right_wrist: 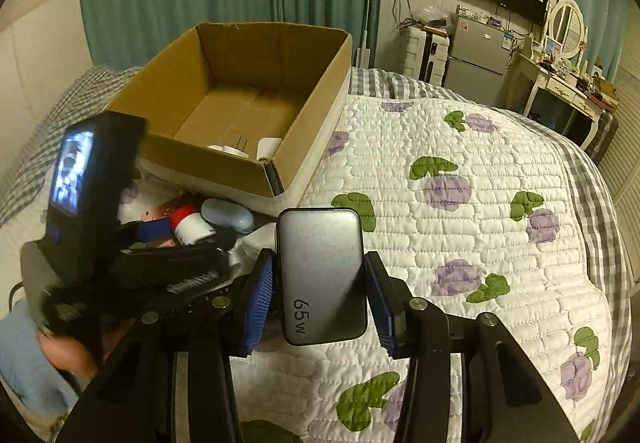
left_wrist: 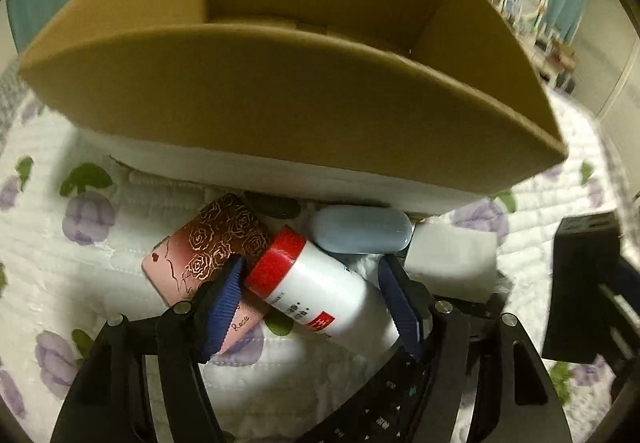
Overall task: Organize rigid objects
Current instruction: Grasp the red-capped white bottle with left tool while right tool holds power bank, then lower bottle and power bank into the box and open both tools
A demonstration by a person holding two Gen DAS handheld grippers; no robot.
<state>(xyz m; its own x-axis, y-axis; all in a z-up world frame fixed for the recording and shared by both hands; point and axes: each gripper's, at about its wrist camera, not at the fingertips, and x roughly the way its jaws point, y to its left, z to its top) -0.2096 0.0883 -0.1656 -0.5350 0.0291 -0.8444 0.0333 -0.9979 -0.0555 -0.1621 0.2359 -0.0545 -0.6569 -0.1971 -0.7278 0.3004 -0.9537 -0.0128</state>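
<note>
Nearest the lens, the right gripper [right_wrist: 320, 295] had its blue pads pressed on both long sides of a grey charger [right_wrist: 323, 275] marked 65 W, holding it clear above the quilt [right_wrist: 480, 235]. To its right and ahead the quilted bedspread ran broad and bare to the checked border, giving wide room that way. Ahead and to the left stood the cardboard box [right_wrist: 240, 163], open-topped, with small white items lying on its floor near the front wall.

The left gripper [left_wrist: 312, 283] pointed at the box's front wall [left_wrist: 280, 99], which rose close ahead and closed off the way forward. Its jaws stood wide apart around a white bottle [left_wrist: 320, 295] with a red cap [left_wrist: 276, 263]; whether the pads touched it could not be told. The bottle lay tilted across a pink rose-printed box [left_wrist: 200, 247], the left pad resting over that box. Just beyond lay a pale blue oval case [left_wrist: 360, 229], to its right a white block [left_wrist: 452, 255], and a dark oval object [left_wrist: 276, 205] against the box's base.
</note>
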